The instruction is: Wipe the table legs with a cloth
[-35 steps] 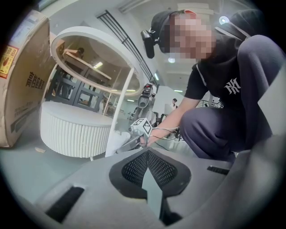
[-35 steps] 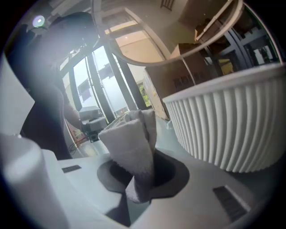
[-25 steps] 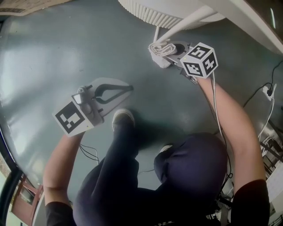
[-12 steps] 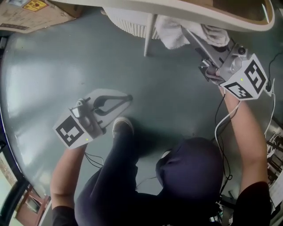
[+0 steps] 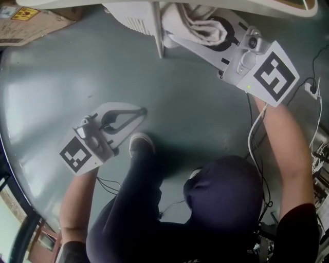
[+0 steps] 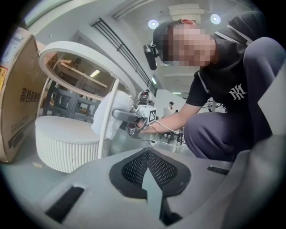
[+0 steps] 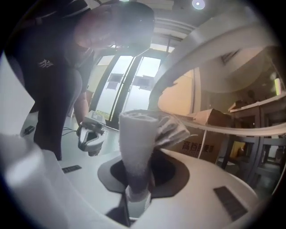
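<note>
My right gripper is shut on a white cloth, a bunched roll that sticks out past the jaws. The cloth lies against the upper part of a thin white table leg, just under the round white table rim. In the left gripper view the same cloth sits behind the leg, with the right gripper beside it. My left gripper hangs low over the floor, apart from the table, its jaws shut on nothing.
A ribbed round white base stands under the table. A cardboard box lies at the left, another shows behind the table. The person's shoe and knee are between the grippers. Cables trail at the right on the grey floor.
The right gripper has carried the cloth from low on the leg near the floor up to just under the table rim. The left gripper has hardly moved.
</note>
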`<action>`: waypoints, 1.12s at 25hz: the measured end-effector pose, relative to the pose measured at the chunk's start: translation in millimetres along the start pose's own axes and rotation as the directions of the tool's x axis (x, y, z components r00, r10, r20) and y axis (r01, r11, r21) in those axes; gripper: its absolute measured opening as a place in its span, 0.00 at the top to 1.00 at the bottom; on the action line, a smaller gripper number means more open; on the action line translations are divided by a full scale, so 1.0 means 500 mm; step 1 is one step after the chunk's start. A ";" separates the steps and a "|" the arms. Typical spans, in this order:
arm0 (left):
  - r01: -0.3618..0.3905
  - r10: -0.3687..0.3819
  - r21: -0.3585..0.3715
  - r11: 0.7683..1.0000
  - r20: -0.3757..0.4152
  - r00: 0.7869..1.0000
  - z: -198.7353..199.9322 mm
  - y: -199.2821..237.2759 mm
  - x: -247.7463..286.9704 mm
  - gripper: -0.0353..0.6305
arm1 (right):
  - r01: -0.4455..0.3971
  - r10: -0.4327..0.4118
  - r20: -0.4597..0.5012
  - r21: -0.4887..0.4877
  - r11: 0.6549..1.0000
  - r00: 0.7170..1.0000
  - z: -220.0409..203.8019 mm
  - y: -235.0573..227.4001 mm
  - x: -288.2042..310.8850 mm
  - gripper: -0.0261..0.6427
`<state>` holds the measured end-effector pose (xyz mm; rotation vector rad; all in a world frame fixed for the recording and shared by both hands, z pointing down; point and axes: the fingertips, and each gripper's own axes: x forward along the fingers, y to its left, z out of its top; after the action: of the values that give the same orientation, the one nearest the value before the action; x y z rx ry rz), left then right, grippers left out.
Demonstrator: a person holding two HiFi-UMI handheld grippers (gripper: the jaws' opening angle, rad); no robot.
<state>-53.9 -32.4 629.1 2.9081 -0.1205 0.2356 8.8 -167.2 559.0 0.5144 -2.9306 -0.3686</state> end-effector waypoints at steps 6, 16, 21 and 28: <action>0.018 -0.018 -0.024 1.000 -0.023 1.000 -0.016 0.032 0.000 0.94 | 0.025 -0.012 -0.095 0.140 0.990 0.995 -0.172 0.043 0.016 0.86; 0.026 -0.029 -0.044 0.999 -0.059 0.998 -0.049 0.049 -0.032 0.94 | 0.056 0.025 -0.300 0.257 0.965 0.954 -0.417 0.118 0.028 0.86; 0.001 -0.004 -0.052 0.999 -0.056 0.998 -0.060 0.043 -0.047 0.94 | 0.059 0.082 -0.401 0.328 0.943 0.912 -0.492 0.137 0.036 0.86; -0.017 0.017 -0.014 1.000 -0.012 1.000 -0.003 0.021 -0.037 0.94 | 0.204 -0.071 -0.414 0.286 0.936 0.907 -0.350 0.054 -0.001 0.86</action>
<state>-73.3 -40.9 629.8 2.8926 -0.1447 0.2534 32.5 -179.9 734.0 0.7459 -2.5637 0.1963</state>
